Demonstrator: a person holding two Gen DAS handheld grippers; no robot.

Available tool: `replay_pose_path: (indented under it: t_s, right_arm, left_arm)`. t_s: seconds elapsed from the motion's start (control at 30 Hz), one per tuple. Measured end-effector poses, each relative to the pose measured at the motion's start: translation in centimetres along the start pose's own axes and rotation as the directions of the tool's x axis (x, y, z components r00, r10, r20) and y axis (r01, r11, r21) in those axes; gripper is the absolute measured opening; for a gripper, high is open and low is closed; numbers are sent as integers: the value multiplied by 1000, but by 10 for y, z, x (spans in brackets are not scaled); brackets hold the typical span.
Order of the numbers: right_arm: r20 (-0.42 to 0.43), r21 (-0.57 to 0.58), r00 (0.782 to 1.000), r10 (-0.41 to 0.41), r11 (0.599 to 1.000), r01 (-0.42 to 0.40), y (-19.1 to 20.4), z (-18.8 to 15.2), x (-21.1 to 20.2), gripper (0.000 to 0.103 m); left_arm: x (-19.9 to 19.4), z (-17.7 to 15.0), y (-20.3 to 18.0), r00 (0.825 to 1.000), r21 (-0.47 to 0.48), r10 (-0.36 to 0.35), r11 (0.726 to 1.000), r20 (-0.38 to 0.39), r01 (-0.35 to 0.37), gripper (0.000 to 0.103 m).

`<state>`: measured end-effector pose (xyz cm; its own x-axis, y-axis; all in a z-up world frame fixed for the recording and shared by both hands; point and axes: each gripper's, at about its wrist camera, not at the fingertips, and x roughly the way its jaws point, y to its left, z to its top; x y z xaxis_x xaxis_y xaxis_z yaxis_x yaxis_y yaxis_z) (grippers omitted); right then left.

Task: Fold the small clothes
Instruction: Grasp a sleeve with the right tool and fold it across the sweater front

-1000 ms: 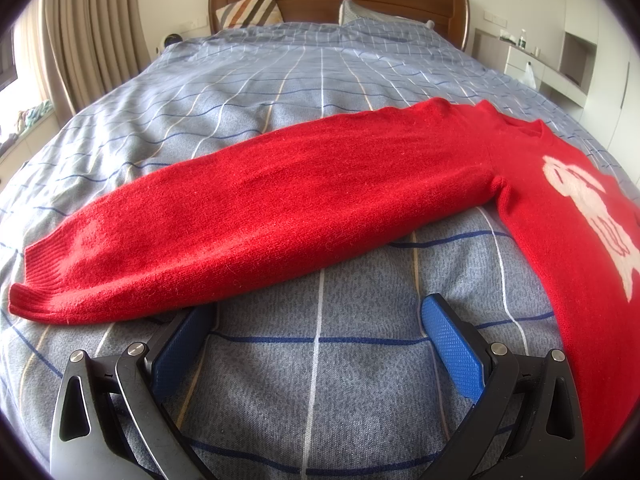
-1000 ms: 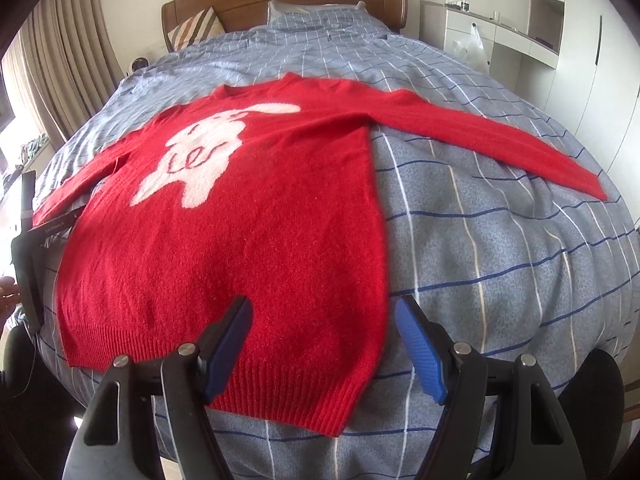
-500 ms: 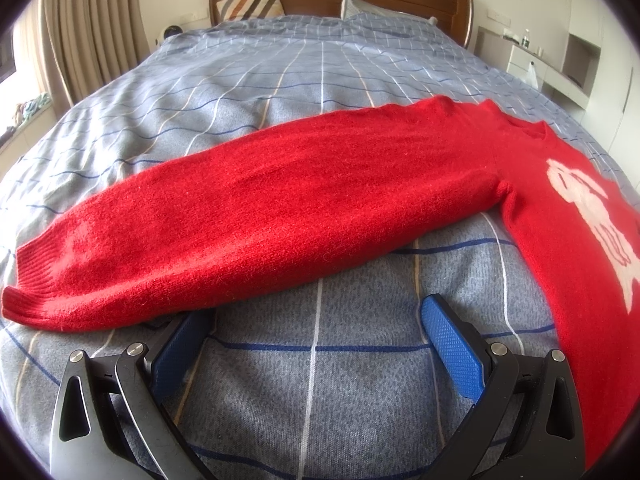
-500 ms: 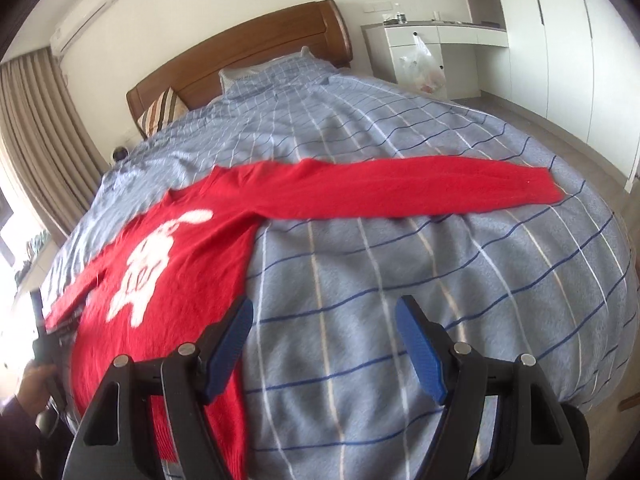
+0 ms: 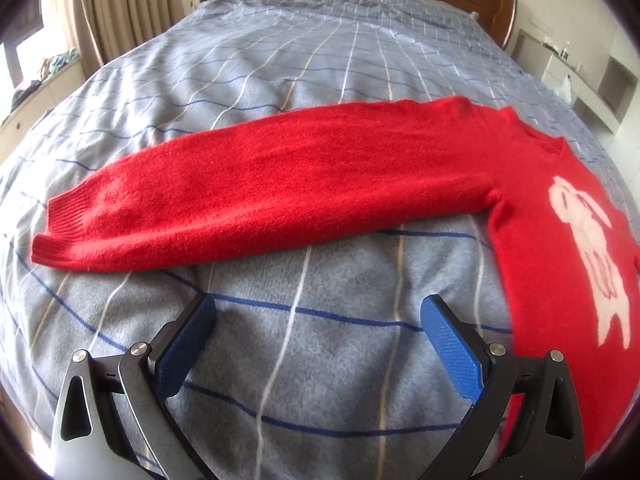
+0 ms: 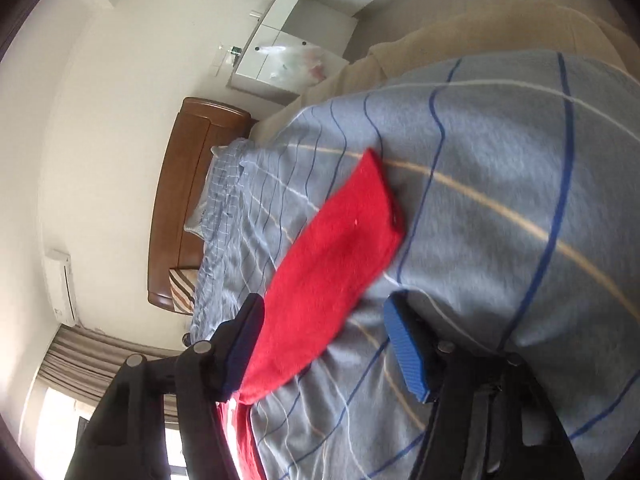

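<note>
Red sweater point(image 5: 280, 184) flat on bed point(image 5: 320, 80), sleeves out; L tool point(image 5: 318, 316) spread, just short of sleeve; R tool point(image 6: 322, 316) spread, over other sleeve's point(image 6: 332, 264) edge.

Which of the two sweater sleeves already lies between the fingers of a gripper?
The sleeve in the right wrist view: it runs between the open right gripper. The other sleeve lies beyond the left gripper, not between its fingers.
</note>
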<state>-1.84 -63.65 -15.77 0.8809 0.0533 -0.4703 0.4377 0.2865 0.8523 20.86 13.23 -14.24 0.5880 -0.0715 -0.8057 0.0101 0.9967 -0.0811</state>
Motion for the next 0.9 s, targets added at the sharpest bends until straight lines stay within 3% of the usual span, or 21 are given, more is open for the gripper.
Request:
replay_pose_path:
  t_s: [0.1, 0.13, 0.17, 0.2, 0.27, 0.33, 0.47, 0.6, 0.67, 0.77, 0.9]
  right_arm:
    - [19, -2, 1000, -25, 1000, 25, 5, 17, 12, 48]
    - [13, -7, 999, -41, 999, 41, 7, 21, 18, 38]
    - [-7, -19, 997, -72, 997, 72, 9, 25, 26, 18]
    - [-28, -42, 992, -125, 991, 124, 12, 28, 33, 7]
    - [-6, -125, 975, -224, 967, 222, 28, 29, 38, 5]
    - [29, -213, 968, -251, 944, 251, 56, 30, 38, 5]
    - [25, -405, 986, -162, 900, 158, 154, 13, 48, 5]
    - [-103, -617, 992, -72, 787, -7, 272, -47, 82, 5]
    - [-196, -695, 979, -57, 713, -97, 319, -94, 107, 5]
    - [-328, -764, 942, -70, 606, -221, 368, -172, 144, 5]
    - [-430, -798, 895, -116, 513, -317, 387, -260, 185, 5]
  left_arm:
    - [-34, -6, -7, 995, -32, -41, 998, 91, 45, 102]
    - [-44, -8, -9, 992, -44, -47, 998, 119, 53, 102]
    - [-51, -11, -12, 989, -51, -50, 997, 140, 58, 103]
    - [-56, -14, -13, 987, -52, -47, 997, 154, 56, 103]
    - [-58, -20, -15, 986, -40, -25, 999, 168, 33, 103]
    - [-53, -25, -13, 985, -27, -8, 1000, 171, 12, 103]
    - [-38, -35, -4, 987, -37, -5, 999, 161, 11, 102]
    - [-33, -59, 10, 979, -106, -52, 992, 196, 74, 102]
    - [-31, -65, 15, 978, -114, -69, 989, 196, 93, 102]
    - [-35, -63, 18, 972, -111, -99, 986, 213, 125, 102]
    - [-30, -62, 22, 971, -131, -101, 983, 217, 132, 102]
